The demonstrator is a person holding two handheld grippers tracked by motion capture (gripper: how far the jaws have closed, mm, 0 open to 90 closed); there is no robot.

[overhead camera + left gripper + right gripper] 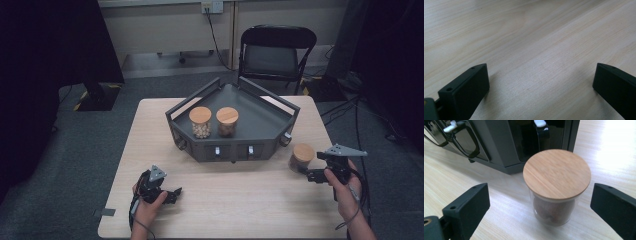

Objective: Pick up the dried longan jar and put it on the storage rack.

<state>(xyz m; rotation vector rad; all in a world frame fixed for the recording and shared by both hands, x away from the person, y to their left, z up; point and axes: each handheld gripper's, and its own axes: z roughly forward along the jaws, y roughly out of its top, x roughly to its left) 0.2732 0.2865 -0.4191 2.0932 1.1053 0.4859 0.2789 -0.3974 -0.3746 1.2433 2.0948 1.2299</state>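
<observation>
A glass jar with a round wooden lid (302, 156) (556, 185) stands on the table just right of a dark grey tray rack (280, 118) (499, 150). My right gripper (310, 174) (539, 205) is open, its jaws wide apart on either side of the jar and not touching it. Two more wooden-lidded jars stand inside the rack, one with pale contents (200, 121) and one with darker contents (227, 121). At the table's front left my left gripper (172, 194) (540, 85) hovers open over bare wood with nothing between its jaws.
The light wooden table (240, 200) ends close behind both hands. A black folding chair (276, 52) stands beyond the table's far edge. Cables lie on the floor at the right. The rack's front has small white-tipped latches (218, 150).
</observation>
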